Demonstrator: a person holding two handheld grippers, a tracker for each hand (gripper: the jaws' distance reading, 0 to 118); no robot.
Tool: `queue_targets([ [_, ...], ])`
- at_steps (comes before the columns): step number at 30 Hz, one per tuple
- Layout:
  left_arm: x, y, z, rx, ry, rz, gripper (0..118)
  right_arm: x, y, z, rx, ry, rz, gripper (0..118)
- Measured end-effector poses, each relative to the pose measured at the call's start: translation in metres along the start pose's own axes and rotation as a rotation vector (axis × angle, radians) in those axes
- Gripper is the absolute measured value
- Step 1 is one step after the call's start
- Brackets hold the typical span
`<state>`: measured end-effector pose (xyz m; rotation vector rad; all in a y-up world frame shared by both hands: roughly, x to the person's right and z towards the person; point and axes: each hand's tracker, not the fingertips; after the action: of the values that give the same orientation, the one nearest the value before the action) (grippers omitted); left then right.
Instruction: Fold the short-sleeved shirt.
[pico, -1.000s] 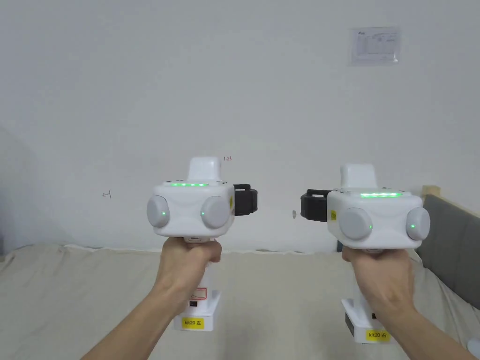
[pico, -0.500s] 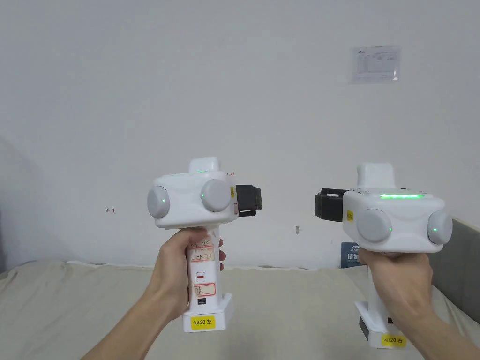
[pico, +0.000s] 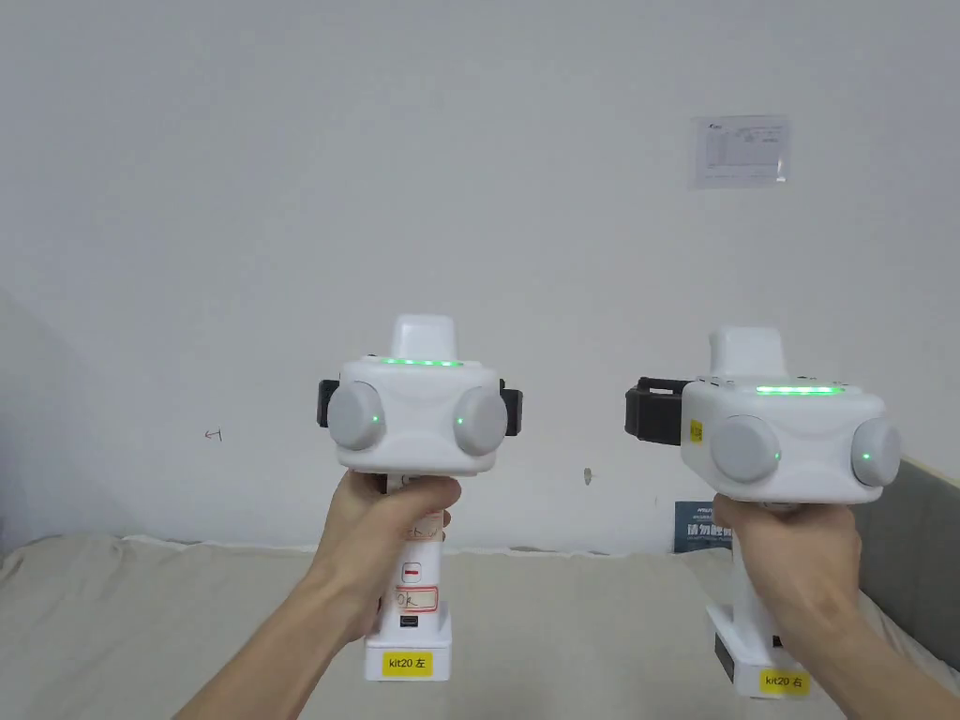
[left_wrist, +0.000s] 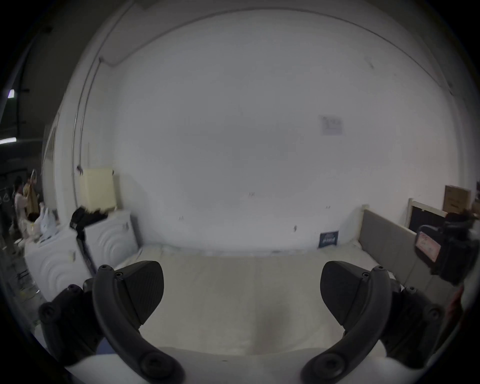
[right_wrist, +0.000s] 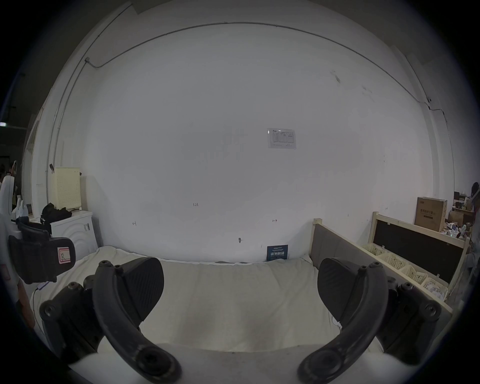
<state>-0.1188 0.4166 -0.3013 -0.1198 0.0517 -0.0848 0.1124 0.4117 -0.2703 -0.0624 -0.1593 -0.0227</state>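
- Lower centre of the left gripper view: the left gripper (left_wrist: 241, 291) has its jaws spread wide, with nothing between them.
- Lower centre of the right gripper view: the right gripper (right_wrist: 240, 288) is likewise spread and empty.
- Behind them, across the lower frame, lies a beige mattress (right_wrist: 233, 291).
- Farthest back stands a white wall (pico: 469, 187) with a paper sheet (pico: 741, 150) at upper right.
- I cannot tell where the shirt is.

Head view: level, behind both raised grippers, facing the white wall (pico: 469, 187) across the bed (pico: 562, 619). Left and right gripper views: side by side, facing the same wall; all share the wall paper (pico: 741, 150).
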Motion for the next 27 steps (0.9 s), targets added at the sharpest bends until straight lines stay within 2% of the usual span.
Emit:
queue_targets([
  [1, -0.005, -0.004, 0.002, 0.075, -0.13, 0.021, 118, -0.001, -0.001, 0.0, 0.002, 0.002, -0.004, 118],
  [2, -0.008, -0.002, 0.003, 0.07, -0.159, 0.053, 118, 0.0, -0.001, 0.0, 0.003, 0.004, -0.005, 118],
  [3, -0.009, 0.0, 0.005, 0.026, -0.094, 0.071, 118, 0.001, -0.001, 0.001, 0.005, 0.004, -0.002, 118],
  [6, -0.017, 0.001, 0.005, 0.071, -0.04, 0.093, 118, 0.004, -0.002, 0.003, 0.013, 0.007, 0.019, 118],
  [14, -0.032, -0.004, 0.001, 0.062, -0.025, 0.072, 118, 0.014, 0.002, 0.008, 0.032, 0.002, 0.007, 118],
  [21, -0.041, -0.005, 0.003, 0.051, -0.026, 0.085, 118, 0.007, 0.0, 0.015, 0.054, -0.005, 0.065, 118],
  [27, -0.042, -0.007, 0.006, 0.045, -0.023, 0.089, 118, 0.008, 0.002, 0.017, 0.058, -0.01, 0.061, 118],
])
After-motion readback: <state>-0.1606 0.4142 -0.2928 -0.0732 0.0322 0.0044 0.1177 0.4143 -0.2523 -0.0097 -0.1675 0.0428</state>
